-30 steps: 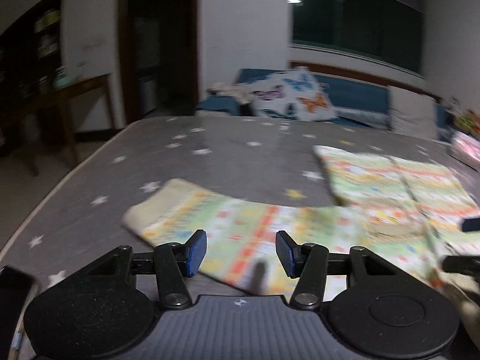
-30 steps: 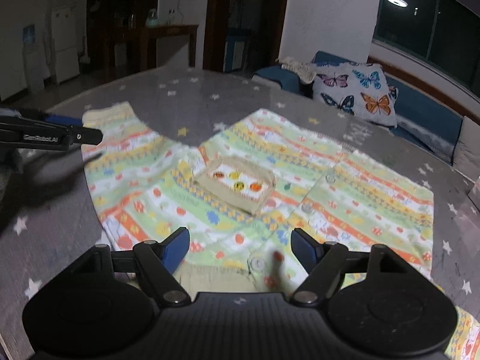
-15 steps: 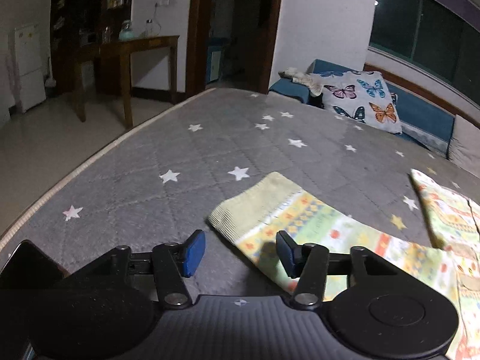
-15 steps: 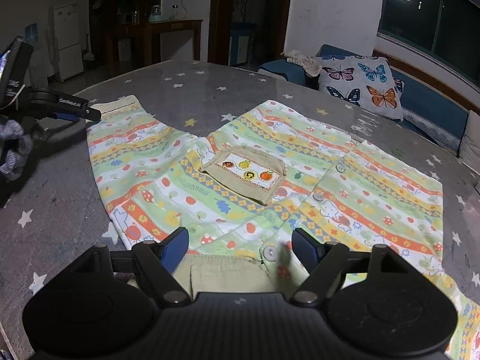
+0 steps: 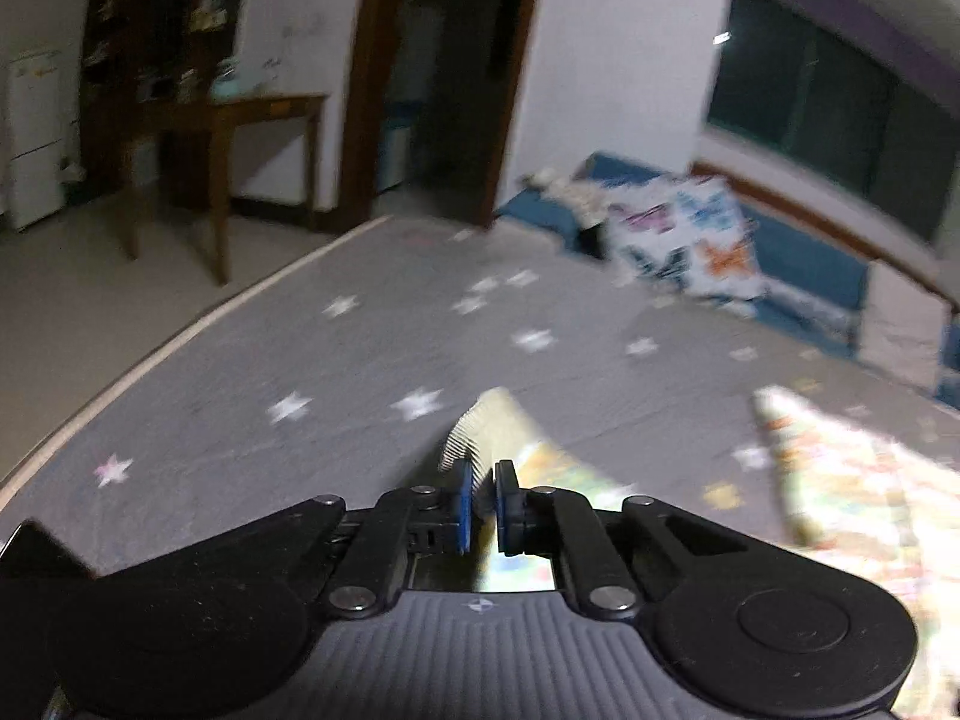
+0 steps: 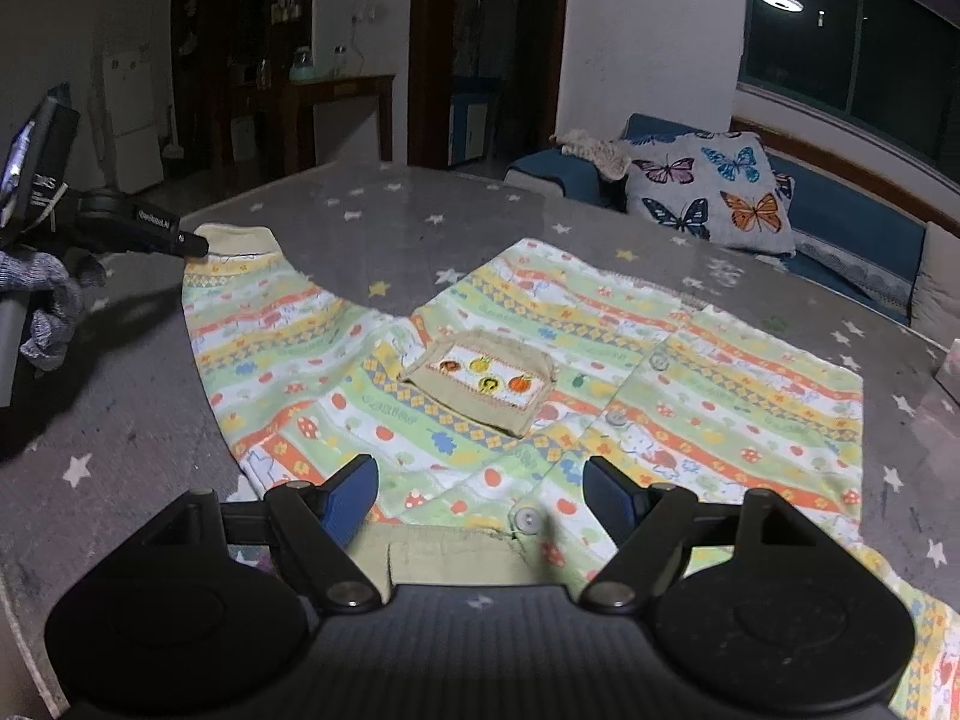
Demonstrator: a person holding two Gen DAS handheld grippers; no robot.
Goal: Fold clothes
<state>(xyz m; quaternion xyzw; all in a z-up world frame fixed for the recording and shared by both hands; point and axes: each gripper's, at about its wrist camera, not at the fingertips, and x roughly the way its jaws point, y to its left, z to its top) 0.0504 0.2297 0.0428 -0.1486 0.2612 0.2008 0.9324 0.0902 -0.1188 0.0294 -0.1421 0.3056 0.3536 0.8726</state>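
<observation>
Shirt point(image 6: 540, 372) sleeve is finally pinched, so here's where I'm at. My left hand-held gripper point(image 5: 482, 507) has clamped down on the ribbed cuff point(image 5: 480, 426); half a second back those blue pads were spread wide with the cuff just lying flat between them, and now they're squeezed together with the fabric standing up out of the gap. From the right wrist view you can see the same thing from the side: the left tool's tip is sitting right on the pale cuff at the far end of the left sleeve point(image 6: 252, 312). The left view is pretty smeared, so I'd guess it's mid-swing. My right hand-held gripper point(image 6: 480, 495) is wide open, holding nothing, hovering over the collar end near the top button point(image 6: 525, 519). The rest of the garment is spread flat, front up, on the grey star-print bed point(image 6: 420, 228), with the little fruit pocket point(image 6: 483, 381) in the middle of the left chest. Past the bed there's a butterfly cushion point(image 6: 711, 192) on a blue sofa and a wooden side table point(image 6: 342, 96) by the doorway. What this means for the fold, I reckon: the sleeve is ready to be carried inward across the body, which looks like the first fold, since nothing is folded yet.
</observation>
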